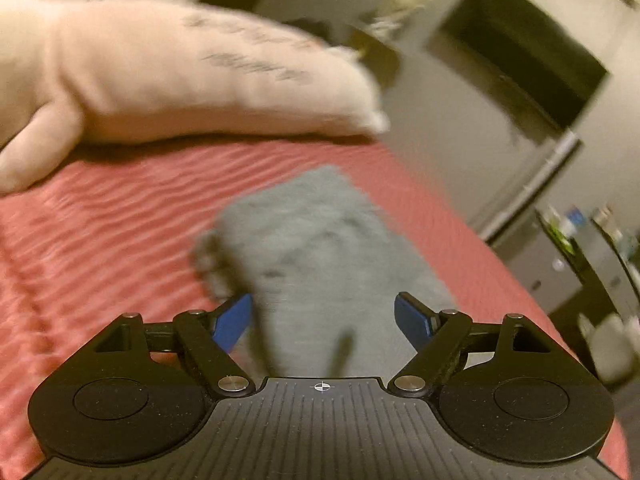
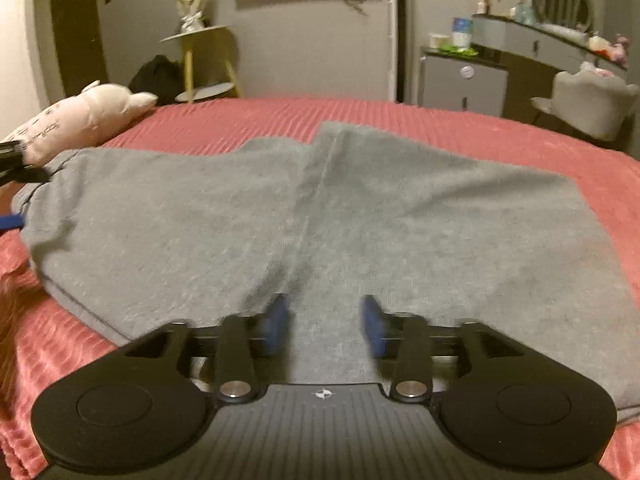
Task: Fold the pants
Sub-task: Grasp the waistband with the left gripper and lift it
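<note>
Grey pants [image 2: 320,220] lie spread flat on a pink ribbed bedspread [image 2: 280,116], with a seam running down their middle. In the left wrist view the pants [image 1: 320,248] stretch away from the gripper, blurred. My left gripper [image 1: 323,322] is open, its blue pads wide apart just above the near end of the pants. My right gripper [image 2: 325,324] is open and hovers over the near edge of the pants at the seam. The left gripper's tip also shows at the far left of the right wrist view [image 2: 12,200], by the pants' left end.
A pink plush pillow [image 1: 180,76] lies on the bed beyond the pants, also in the right wrist view [image 2: 80,120]. Past the bed stand a small yellow side table [image 2: 200,64], a grey cabinet [image 2: 464,80], a dresser with a mirror [image 2: 560,40] and a pale chair [image 2: 592,100].
</note>
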